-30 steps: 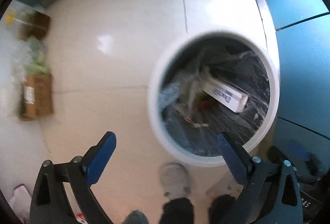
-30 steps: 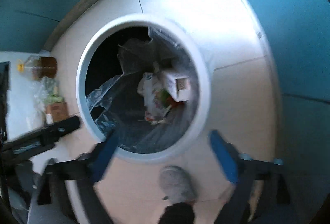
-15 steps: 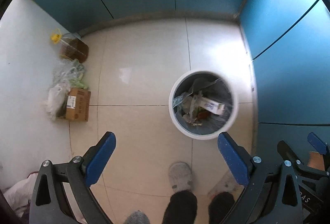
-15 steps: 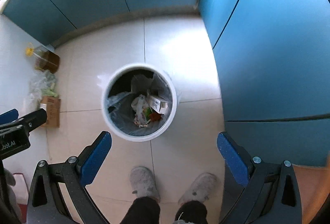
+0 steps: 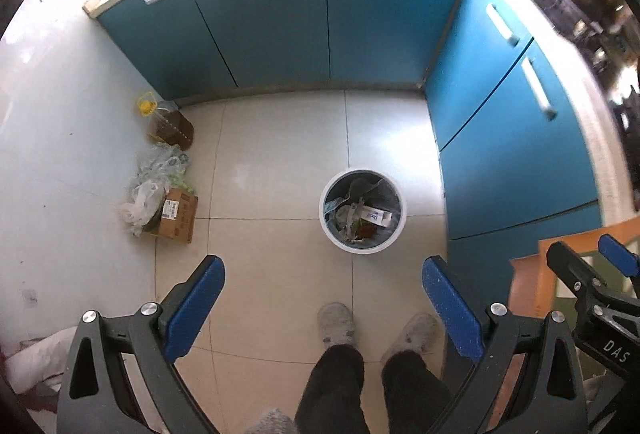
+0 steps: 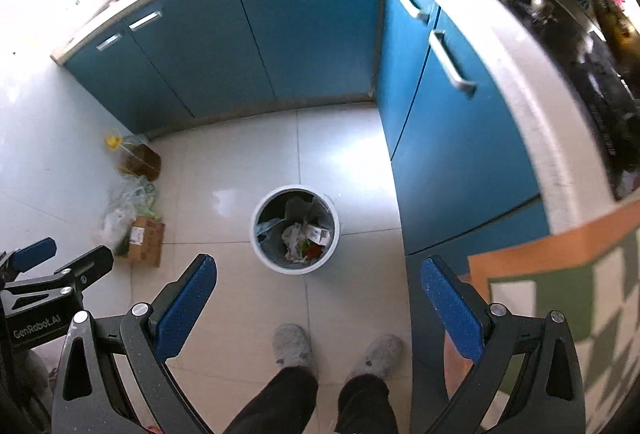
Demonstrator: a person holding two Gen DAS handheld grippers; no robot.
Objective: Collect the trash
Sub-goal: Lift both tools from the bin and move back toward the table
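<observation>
A white round trash bin [image 5: 329,230] with a dark liner stands on the tiled floor; it also shows in the right wrist view [image 6: 260,246]. Inside it lie a white carton [image 5: 376,215], crumpled wrappers [image 6: 294,236] and red scraps. My left gripper [image 5: 322,284] is open and empty, held high above the floor, nearer me than the bin. My right gripper [image 6: 318,284] is open and empty, also high above the bin. Each gripper shows at the edge of the other's view.
Blue cabinets [image 5: 280,18] line the back and right. An oil bottle [image 5: 170,122], plastic bags [image 5: 154,178] and a cardboard box [image 5: 178,214] sit by the left wall. The person's slippered feet [image 5: 336,324] stand below. An orange-edged checkered surface [image 6: 560,274] is at right.
Both grippers have risen far up from just above the bin. The bin now looks small and the cabinets and counter have come into view.
</observation>
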